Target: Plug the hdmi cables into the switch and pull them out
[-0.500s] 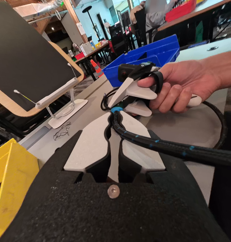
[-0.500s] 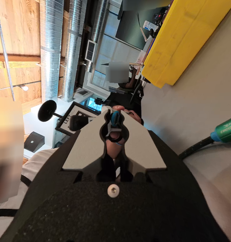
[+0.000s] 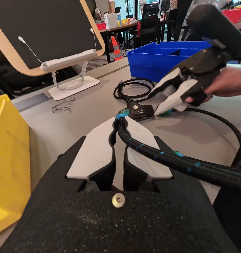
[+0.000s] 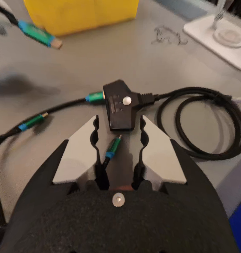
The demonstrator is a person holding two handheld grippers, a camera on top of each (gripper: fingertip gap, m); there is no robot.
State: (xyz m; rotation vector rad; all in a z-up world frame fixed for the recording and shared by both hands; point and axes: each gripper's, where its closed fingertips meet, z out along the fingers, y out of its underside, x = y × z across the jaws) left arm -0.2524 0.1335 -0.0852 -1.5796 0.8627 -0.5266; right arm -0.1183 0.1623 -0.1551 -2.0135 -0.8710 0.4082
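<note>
Nearest in the left wrist view, the left gripper is clamped on a black braided HDMI cable with blue flecks, just behind its green plug. That plug is seated in the left side of the small black HDMI switch with a round white button, which lies on the grey table. In the right wrist view, the right gripper is spread wide, and a loose green-plugged cable end is seen between its fingers, near the switch. Farther off, a yellow bin stands.
</note>
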